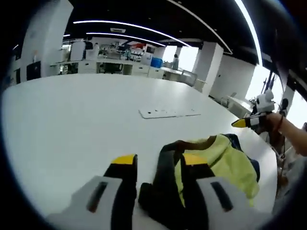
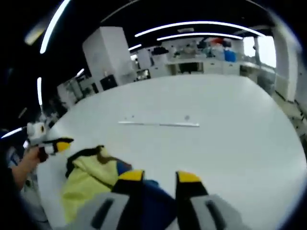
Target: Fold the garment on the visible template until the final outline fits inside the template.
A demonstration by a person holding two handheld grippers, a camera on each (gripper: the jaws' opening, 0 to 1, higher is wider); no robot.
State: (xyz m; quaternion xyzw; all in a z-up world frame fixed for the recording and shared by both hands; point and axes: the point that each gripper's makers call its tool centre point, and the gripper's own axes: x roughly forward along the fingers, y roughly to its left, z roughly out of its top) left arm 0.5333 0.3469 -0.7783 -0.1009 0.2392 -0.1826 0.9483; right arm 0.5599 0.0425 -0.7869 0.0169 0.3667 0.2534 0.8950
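Observation:
A crumpled garment [image 1: 225,163], yellow-green with black trim and a blue part, lies bunched near the table's near edge. The flat white template [image 1: 169,112] lies further out on the table, apart from the garment. My left gripper [image 1: 159,160] stands open, with a black fold of the garment between its jaws. In the right gripper view the garment [image 2: 88,184] lies low on the left and the template [image 2: 158,124] shows as a thin strip. My right gripper [image 2: 159,176] is open over the blue fabric. The right gripper [image 1: 242,123] hovers past the garment, and the left gripper [image 2: 61,143] beside it.
The large white table [image 1: 72,120] curves away, with its edge close to the garment. A person's hand [image 1: 288,132] holds the right gripper; another hand [image 2: 24,163] holds the left. Benches, shelves and white pillars [image 2: 108,52] stand far behind.

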